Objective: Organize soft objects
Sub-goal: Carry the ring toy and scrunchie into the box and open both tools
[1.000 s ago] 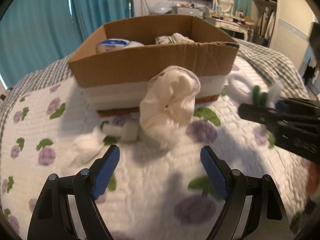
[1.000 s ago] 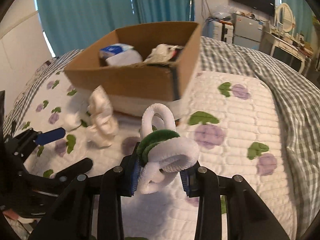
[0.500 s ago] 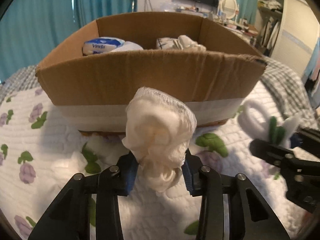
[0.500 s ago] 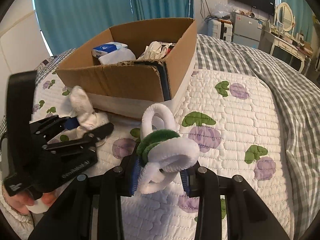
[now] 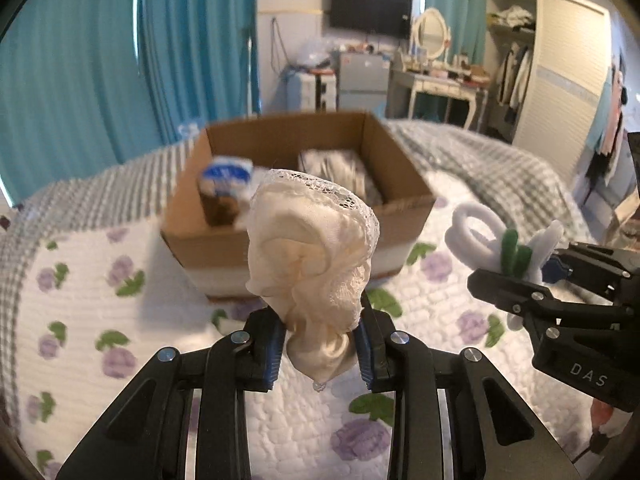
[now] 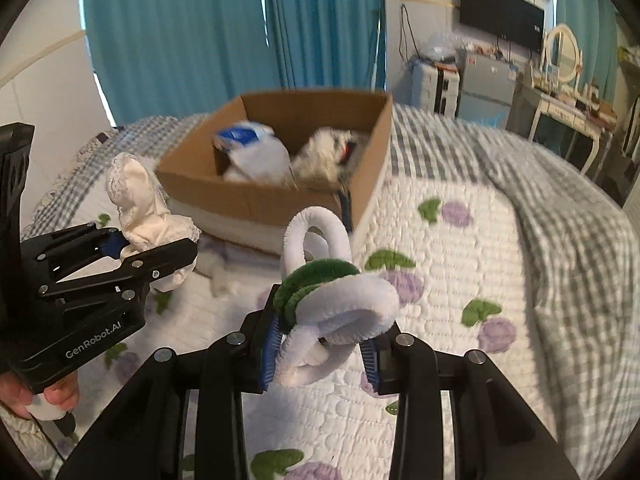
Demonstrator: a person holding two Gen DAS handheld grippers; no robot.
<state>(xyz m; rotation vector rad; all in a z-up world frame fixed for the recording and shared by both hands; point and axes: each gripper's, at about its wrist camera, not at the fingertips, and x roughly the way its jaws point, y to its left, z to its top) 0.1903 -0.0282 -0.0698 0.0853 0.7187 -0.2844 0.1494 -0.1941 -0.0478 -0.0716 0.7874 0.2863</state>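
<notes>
My left gripper (image 5: 320,340) is shut on a cream lace cloth bundle (image 5: 312,264) and holds it above the quilt, in front of the open cardboard box (image 5: 296,216). In the right wrist view the bundle (image 6: 138,196) shows at left in the left gripper (image 6: 120,248). My right gripper (image 6: 320,350) is shut on a white and green fuzzy loop bundle (image 6: 332,296), held above the quilt. It also shows in the left wrist view (image 5: 504,240), right of the box. The box (image 6: 280,184) holds a blue-and-white tissue pack (image 6: 252,148) and pale cloths (image 6: 332,152).
A floral white quilt (image 6: 440,248) covers the bed, with a grey checked blanket (image 6: 560,200) at right. Small white pieces (image 6: 220,276) lie on the quilt by the box's front. Teal curtains, a dresser and a wardrobe stand behind the bed.
My left gripper closed on the cream bundle and lifted it off the quilt. Both grippers rose, so the box's inside now shows from above. The right gripper kept its fuzzy loops.
</notes>
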